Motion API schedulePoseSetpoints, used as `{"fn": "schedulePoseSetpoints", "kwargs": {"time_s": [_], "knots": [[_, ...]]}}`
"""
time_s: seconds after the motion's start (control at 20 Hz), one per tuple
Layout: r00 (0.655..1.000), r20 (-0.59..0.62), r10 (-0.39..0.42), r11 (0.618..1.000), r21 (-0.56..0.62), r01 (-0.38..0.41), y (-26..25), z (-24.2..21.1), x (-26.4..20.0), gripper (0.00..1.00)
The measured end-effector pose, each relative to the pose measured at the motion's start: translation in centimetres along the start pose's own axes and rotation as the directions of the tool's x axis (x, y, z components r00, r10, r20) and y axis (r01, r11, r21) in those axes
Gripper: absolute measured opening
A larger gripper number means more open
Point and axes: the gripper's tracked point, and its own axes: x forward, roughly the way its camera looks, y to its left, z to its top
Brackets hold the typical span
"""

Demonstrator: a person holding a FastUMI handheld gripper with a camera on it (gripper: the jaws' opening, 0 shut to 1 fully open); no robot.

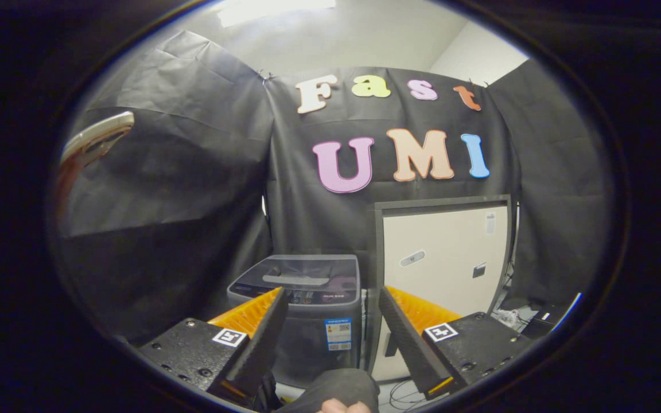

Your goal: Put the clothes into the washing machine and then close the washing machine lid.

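Washer (302, 304): small grey top-loader, lower centre of the frame, standing against the booth wall; seen beyond and between the two fingers
Washer lid (307, 269): tinted, see-through, lying flat and shut over the tub; pale handle strip across its middle
Washer front: control strip below the lid, a sticker at the lower right of the front panel
Clothes: cannot tell where they are; a faint purplish shade shows under the lid at right, too dim to name
Gripper (330, 298): fingers spread wide, nothing between them, tips held short of the washer
Left finger (261, 338): slants up toward the washer's left front corner
Right finger (408, 338): slants up across the gap between washer and cabinet
Cabinet (445, 258): cream door in a dark frame, right of centre, just beside the washer and taller than it
Sleeve (336, 390): dark, bottom centre, below the fingers, a bit of hand at its edge
Cables (405, 393): on the floor, lower right, by the cabinet foot
Curved metal piece (95, 140): upper left, against the wall cloth
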Motion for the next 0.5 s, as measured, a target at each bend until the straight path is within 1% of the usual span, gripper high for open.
{"fn": "schedulePoseSetpoints", "kwargs": {"time_s": [0.35,0.5], "knots": [[1.000,-0.010,-0.016,1.000,0.026,0.016,-0.3,-0.5,0.2,0.97],[0.999,-0.028,-0.015,1.000,0.013,0.016,-0.2,-1.1,0.1,0.97]]}}
